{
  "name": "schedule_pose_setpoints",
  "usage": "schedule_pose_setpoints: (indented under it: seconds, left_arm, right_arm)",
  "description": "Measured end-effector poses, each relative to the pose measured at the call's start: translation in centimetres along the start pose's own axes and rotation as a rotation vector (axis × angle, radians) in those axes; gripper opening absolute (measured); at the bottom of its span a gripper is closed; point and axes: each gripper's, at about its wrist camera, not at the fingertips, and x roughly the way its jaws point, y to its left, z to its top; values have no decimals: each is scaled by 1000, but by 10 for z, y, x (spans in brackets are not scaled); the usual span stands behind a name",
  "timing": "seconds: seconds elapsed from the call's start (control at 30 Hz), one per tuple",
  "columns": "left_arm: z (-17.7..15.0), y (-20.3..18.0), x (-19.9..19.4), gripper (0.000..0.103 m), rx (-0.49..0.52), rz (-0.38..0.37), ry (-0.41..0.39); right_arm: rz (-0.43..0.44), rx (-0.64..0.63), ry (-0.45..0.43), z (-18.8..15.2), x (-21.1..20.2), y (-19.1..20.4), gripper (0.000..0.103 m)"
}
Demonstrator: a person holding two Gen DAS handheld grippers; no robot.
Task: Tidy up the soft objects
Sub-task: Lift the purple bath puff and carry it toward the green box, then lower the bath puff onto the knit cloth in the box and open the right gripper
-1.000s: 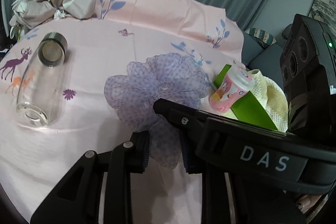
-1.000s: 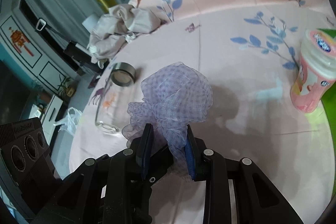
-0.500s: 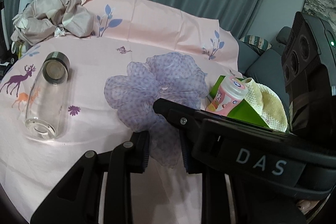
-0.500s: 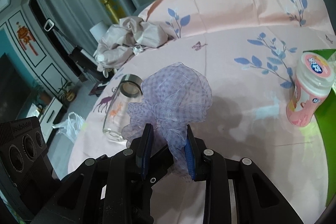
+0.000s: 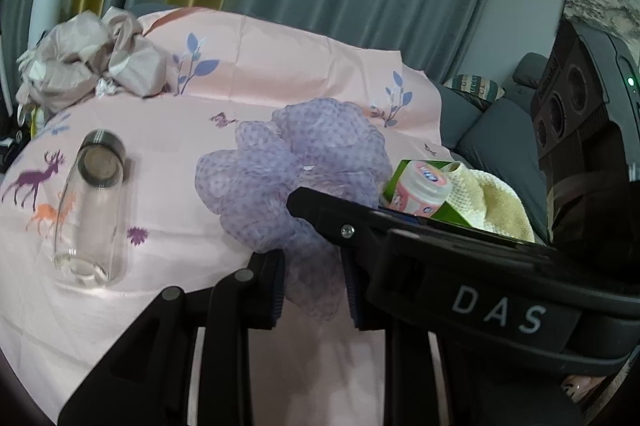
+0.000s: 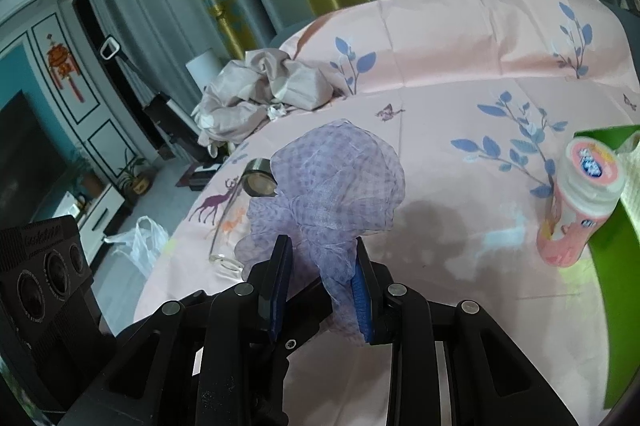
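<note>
Two tongs [image 5: 314, 286] [image 6: 322, 286] pinch one purple mesh scrunchie [image 5: 296, 170].

dim indoor light, soft shadow on the pink sheet [image 6: 436, 226], fisheye bending, dark vignetted corners, mild blur

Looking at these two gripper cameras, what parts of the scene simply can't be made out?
- Left wrist view: the right gripper crosses the green box, hiding its front.
- Right wrist view: the purple mesh pouf covers much of the glass bottle.
- Both views: the pink cup label print is too blurred to read.
</note>
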Motion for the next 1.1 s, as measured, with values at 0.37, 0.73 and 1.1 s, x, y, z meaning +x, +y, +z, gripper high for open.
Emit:
schedule_pose_setpoints:
  seconds: [0.37,0.73,1.1]
  left_arm:
    - [42,-82,-11,21,148,-81,-58]
    - [81,-171,24,22,263,-229,-19]
    - [85,-239,99,22,347,-293,129]
  right_arm:
    - [-31,55,-171,25,-83,-26,32]
    - [-135,219,-318,48,-165,-90,32]
    - [-170,415,-381,52,-180,-183,32]
